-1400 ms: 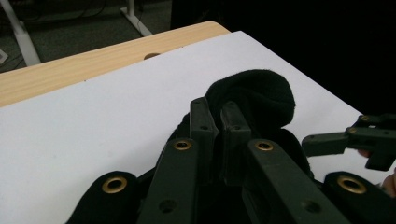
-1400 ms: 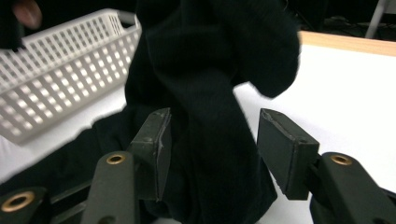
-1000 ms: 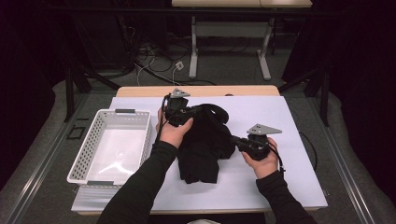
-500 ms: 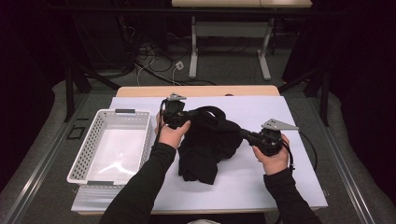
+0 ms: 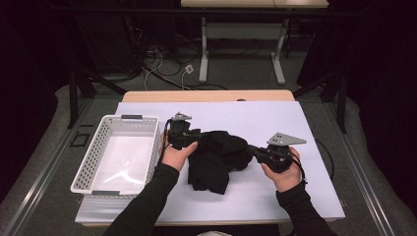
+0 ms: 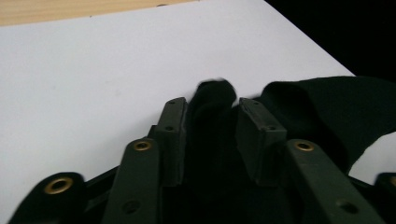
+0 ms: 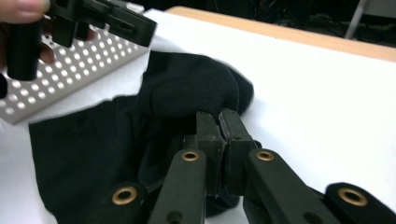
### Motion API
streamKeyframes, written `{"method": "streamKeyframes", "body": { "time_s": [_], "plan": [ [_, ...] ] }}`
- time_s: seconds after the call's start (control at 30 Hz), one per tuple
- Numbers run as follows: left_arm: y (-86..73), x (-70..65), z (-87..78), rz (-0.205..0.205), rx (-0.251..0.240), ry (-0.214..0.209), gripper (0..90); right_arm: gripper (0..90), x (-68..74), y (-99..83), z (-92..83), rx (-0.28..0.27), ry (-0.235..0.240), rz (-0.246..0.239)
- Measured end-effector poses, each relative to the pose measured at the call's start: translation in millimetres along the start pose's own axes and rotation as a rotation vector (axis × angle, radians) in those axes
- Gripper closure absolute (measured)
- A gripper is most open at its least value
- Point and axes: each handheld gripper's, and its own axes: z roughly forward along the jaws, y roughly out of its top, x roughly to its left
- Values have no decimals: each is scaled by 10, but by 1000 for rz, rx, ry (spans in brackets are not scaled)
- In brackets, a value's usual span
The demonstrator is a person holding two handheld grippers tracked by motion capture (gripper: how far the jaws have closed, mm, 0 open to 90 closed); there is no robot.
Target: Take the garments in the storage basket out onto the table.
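The white sheet that covers the table is the broadest thing in the high view, with a strip of bare wood showing along its far edge. On its left part stands an empty white perforated basket, its near wall level with the person's left forearm. Just right of the basket, near the middle of the sheet, lies the black garment, bunched and partly folded over itself, with a loose lobe hanging toward the person. A second ago the cloth was held higher between the two hands; it now sits lower, spread wider toward the right and resting on the sheet. The left gripper is at the garment's left end, and its jaws have just been opening: in the left gripper view they stand apart with a fold of black fabric between them, the right pad clear of the cloth, so the hold on that side looks let go. The right gripper has its jaws pressed together on a pinch of fabric at the garment's right end. Judging from this, a fold has probably just been laid down, and the left hand seems free to take a fresh edge while the right anchors the cloth.
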Motion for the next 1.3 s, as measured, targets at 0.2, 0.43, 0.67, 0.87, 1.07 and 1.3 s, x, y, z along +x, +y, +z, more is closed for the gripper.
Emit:
{"method": "streamKeyframes", "body": {
  "time_s": [0.2, 0.43, 0.67, 0.87, 1.07, 1.3],
  "plan": [
    [-65, 94, 38, -11, -2, 40, 502, 883, -165, -124, -51, 22, -55, 65],
    [-159, 225, 225, -39, 44, 89, 496, 882, -413, -196, -90, 10, -98, 173],
    [-224, 217, 396, -45, 76, 75, 497, 882, -517, -209, -122, -3, -112, 214],
    [-272, 214, 569, -41, 130, 64, 560, 882, -538, -214, -105, -1, -118, 216],
    [-299, 251, 657, -58, 165, 33, 771, 881, -553, -218, -94, -1, -117, 218],
    [-210, 250, 545, -61, 116, 16, 889, 882, -574, -217, -102, -2, -117, 234]
  ]
}}
